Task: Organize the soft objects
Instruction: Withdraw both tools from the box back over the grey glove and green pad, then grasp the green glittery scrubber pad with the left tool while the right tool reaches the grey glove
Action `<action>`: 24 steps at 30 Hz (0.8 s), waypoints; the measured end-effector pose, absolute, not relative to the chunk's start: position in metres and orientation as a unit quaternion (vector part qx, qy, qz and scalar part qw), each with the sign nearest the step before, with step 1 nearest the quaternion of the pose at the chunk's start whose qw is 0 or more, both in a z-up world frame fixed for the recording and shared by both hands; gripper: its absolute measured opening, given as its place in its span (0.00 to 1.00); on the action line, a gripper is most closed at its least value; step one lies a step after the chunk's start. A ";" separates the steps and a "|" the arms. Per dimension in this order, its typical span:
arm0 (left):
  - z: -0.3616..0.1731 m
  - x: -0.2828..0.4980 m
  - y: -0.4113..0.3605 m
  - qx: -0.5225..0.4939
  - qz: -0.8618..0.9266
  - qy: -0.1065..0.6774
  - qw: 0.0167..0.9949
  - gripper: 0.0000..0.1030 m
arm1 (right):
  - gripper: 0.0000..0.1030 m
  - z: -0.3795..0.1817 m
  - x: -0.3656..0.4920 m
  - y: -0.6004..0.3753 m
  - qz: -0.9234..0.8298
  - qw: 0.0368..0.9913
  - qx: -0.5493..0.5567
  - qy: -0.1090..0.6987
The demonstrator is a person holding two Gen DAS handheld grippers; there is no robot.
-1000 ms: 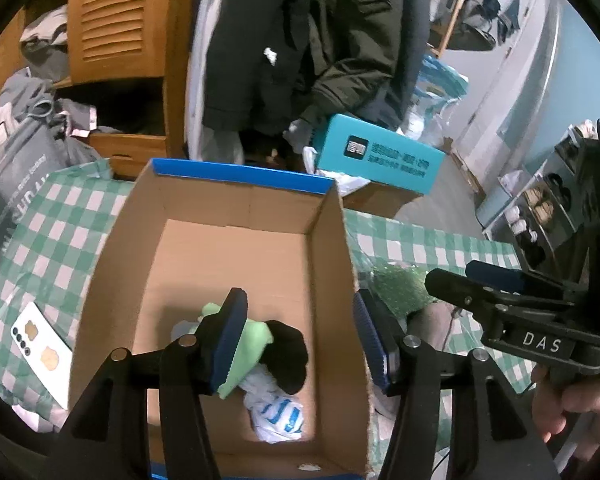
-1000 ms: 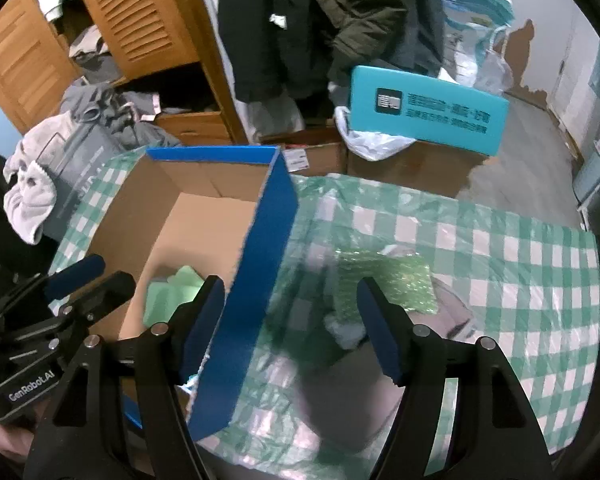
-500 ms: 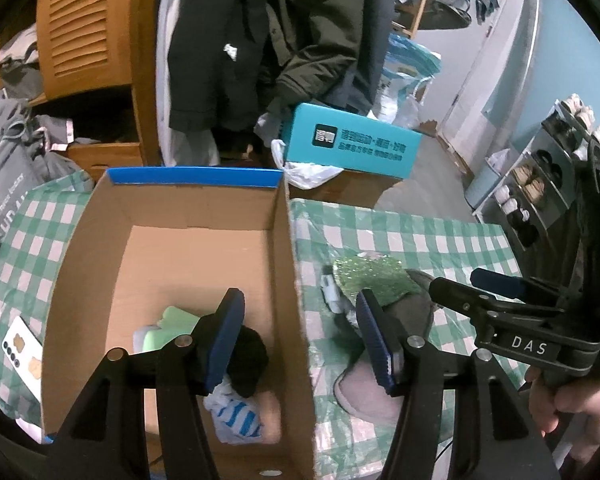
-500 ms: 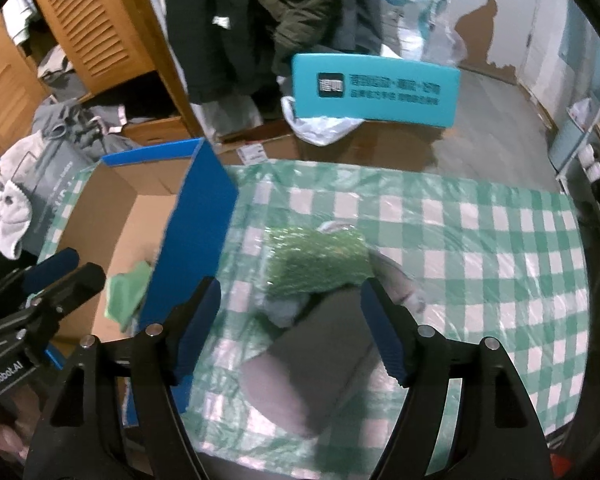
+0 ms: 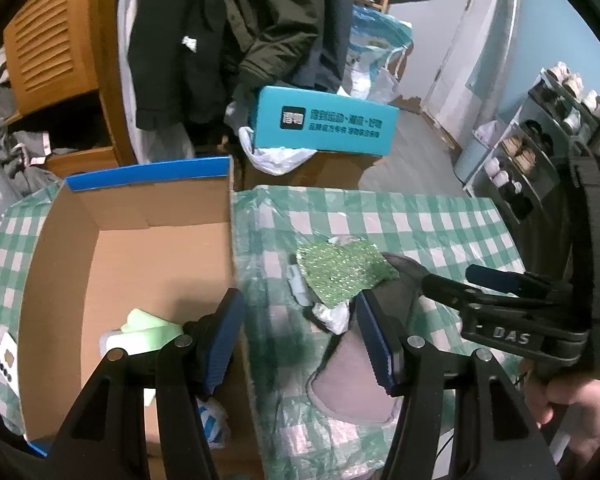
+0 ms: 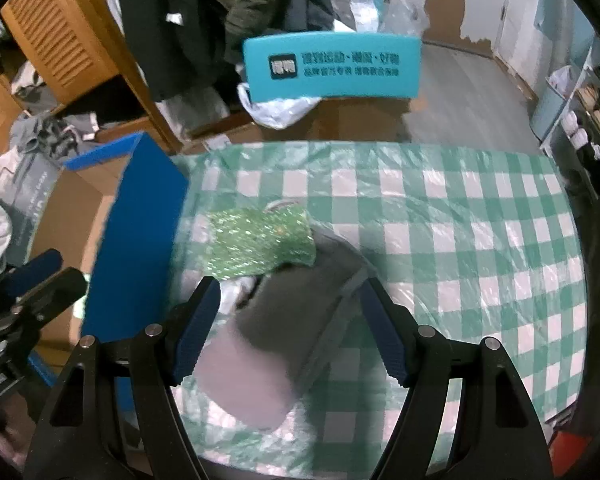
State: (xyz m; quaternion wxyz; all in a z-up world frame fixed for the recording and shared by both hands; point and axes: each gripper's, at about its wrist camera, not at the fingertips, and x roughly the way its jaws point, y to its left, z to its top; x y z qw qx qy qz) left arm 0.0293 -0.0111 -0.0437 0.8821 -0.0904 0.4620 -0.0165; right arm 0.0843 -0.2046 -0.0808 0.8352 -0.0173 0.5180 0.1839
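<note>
A cardboard box with blue rim (image 5: 100, 256) stands on the left of the green checked table; its blue side (image 6: 136, 248) shows in the right wrist view. Inside it lie a light green soft item (image 5: 148, 330) and a white-blue bundle (image 5: 214, 424). On the cloth beside the box lie a glittery green pouch (image 5: 342, 274) (image 6: 260, 240), a grey slipper (image 5: 358, 376) (image 6: 284, 332) and a crumpled white piece (image 5: 330, 316). My left gripper (image 5: 300, 340) is open and empty, straddling the box's right wall. My right gripper (image 6: 290, 330) is open above the slipper; it also shows in the left wrist view (image 5: 500, 292).
A teal box (image 5: 324, 126) (image 6: 332, 66) sits on brown cartons beyond the table's far edge. Dark coats hang behind it, with a wooden cabinet (image 5: 52, 52) and piled clothes at left. A shoe rack (image 5: 540, 148) stands at right. A phone (image 5: 8, 362) lies left of the box.
Both grippers have shifted right, away from over the box toward the slipper and pouch. The left gripper now straddles the box's right wall. Both stayed open and empty.
</note>
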 end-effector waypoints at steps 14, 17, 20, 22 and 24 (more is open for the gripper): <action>-0.069 0.051 -0.046 -0.067 -0.035 0.480 0.874 0.66 | 0.71 -0.126 0.103 -0.225 0.144 0.814 -0.003 0.562; -0.075 0.056 -0.050 -0.067 -0.036 0.486 0.870 0.66 | 0.71 -0.130 0.104 -0.228 0.143 0.813 -0.002 0.565; -0.084 0.061 -0.053 -0.067 -0.036 0.494 0.866 0.66 | 0.71 -0.133 0.105 -0.229 0.142 0.811 -0.002 0.568; -0.090 0.066 -0.056 -0.066 -0.035 0.500 0.863 0.66 | 0.71 -0.136 0.106 -0.229 0.142 0.809 -0.002 0.571; -0.096 0.069 -0.056 -0.066 -0.032 0.507 0.859 0.66 | 0.71 -0.142 0.108 -0.229 0.141 0.805 -0.005 0.576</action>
